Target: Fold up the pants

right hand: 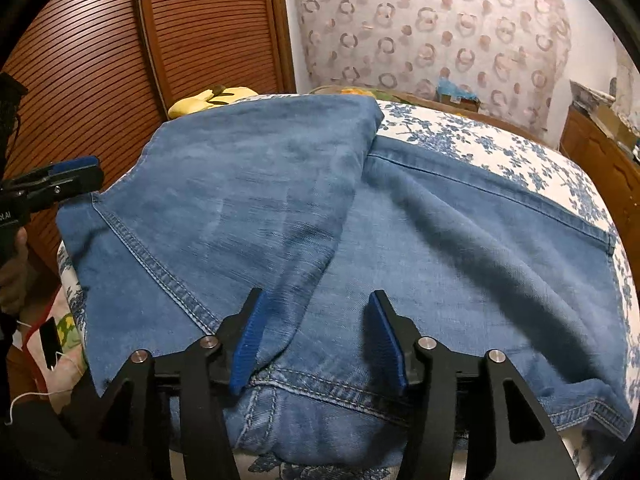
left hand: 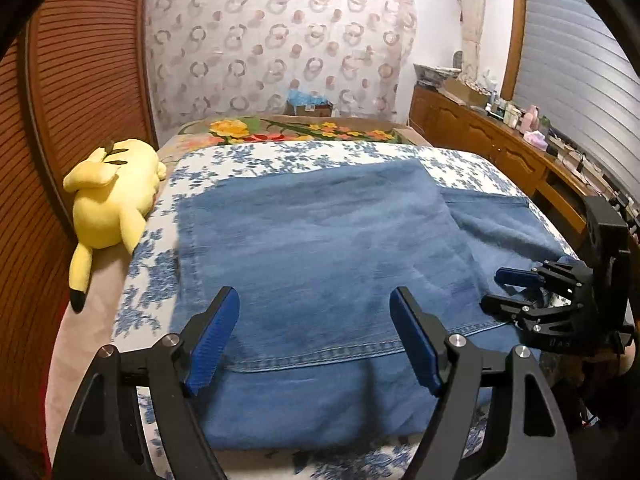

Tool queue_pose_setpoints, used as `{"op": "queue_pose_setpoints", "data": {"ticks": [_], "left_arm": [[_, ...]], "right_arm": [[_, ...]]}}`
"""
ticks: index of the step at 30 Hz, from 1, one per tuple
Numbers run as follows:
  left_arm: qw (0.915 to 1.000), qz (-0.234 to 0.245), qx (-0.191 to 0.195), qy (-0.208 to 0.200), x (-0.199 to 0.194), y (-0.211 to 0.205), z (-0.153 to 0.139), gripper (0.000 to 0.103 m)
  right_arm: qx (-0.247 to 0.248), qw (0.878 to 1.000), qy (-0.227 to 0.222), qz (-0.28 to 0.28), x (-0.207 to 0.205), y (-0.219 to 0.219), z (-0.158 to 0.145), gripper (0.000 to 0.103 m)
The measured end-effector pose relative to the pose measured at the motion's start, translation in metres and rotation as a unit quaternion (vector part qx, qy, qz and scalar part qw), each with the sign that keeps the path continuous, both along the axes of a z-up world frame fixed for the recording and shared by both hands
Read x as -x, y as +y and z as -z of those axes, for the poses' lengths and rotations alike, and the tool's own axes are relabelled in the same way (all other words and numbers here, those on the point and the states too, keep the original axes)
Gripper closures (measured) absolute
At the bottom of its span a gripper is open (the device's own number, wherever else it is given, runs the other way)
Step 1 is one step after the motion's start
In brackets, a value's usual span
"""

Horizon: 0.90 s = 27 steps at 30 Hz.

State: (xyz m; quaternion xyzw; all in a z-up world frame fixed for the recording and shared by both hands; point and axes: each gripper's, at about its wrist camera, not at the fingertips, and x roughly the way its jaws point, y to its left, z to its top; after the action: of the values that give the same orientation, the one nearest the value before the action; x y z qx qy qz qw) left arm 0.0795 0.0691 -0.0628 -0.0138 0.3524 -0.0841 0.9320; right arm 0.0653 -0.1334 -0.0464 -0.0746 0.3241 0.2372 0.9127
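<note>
The blue denim pants (left hand: 320, 256) lie spread over the middle of the bed (left hand: 280, 156), on a white bedspread printed with blue flowers, with one part folded over the rest so that a stitched hem runs across the near side. In the left wrist view the left claw (left hand: 316, 340) hovers over the near edge of the bed with its blue-padded fingers (left hand: 214, 340) set wide apart and nothing between them; the folded hem sits just below and between the two fingers. In the right wrist view the right claw (right hand: 318, 340) is likewise spread wide, low over the denim near the waistband seam, with the fabric running under and between the pads; whether the pads touch the cloth cannot be told. That view also shows the folded layer overlapping the rest of the pants (right hand: 360, 220) along a diagonal edge, and the left claw (right hand: 68, 178) at the left side of the bed, close to a corner of the denim. A yellow plush toy (left hand: 112, 200) lies along the bed's left edge beside a slatted wooden door (left hand: 80, 80). A wooden dresser (left hand: 500, 148) crowded with small items stands past the bed's right edge, and a patterned curtain (left hand: 280, 40) hangs beyond the far edge.
</note>
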Motion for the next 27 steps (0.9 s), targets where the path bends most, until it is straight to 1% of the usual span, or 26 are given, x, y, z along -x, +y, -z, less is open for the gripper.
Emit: {"op": "queue_pose_setpoints", "data": {"ticks": [4, 9, 12, 14, 18, 22, 27], "left_arm": [[1.0, 0.009, -0.001, -0.002, -0.004, -0.012, 0.0, 0.025], [0.9998, 0.021, -0.004, -0.002, -0.008, -0.024, 0.0, 0.025], [0.9996, 0.026, -0.004, -0.002, -0.008, -0.03, 0.0, 0.025], [0.9995, 0.03, -0.005, -0.001, -0.009, -0.034, 0.0, 0.025], [0.9992, 0.04, -0.005, 0.001, -0.009, -0.044, 0.002, 0.025], [0.9986, 0.052, -0.004, 0.006, -0.01, -0.056, 0.006, 0.025], [0.9978, 0.065, -0.006, 0.014, -0.011, -0.068, 0.012, 0.025]], "right_arm": [[0.001, 1.0, -0.008, 0.001, 0.004, 0.001, 0.001, 0.046], [-0.003, 1.0, -0.007, 0.002, 0.006, -0.001, 0.0, 0.046], [-0.019, 1.0, 0.003, 0.007, 0.009, -0.008, -0.001, 0.046], [-0.026, 1.0, -0.004, 0.012, 0.013, -0.018, -0.005, 0.046], [-0.034, 0.998, -0.022, 0.039, 0.027, -0.05, -0.015, 0.046], [-0.039, 0.995, -0.032, 0.083, 0.04, -0.093, -0.018, 0.046], [-0.042, 0.987, -0.04, 0.147, 0.057, -0.153, -0.016, 0.046]]}}
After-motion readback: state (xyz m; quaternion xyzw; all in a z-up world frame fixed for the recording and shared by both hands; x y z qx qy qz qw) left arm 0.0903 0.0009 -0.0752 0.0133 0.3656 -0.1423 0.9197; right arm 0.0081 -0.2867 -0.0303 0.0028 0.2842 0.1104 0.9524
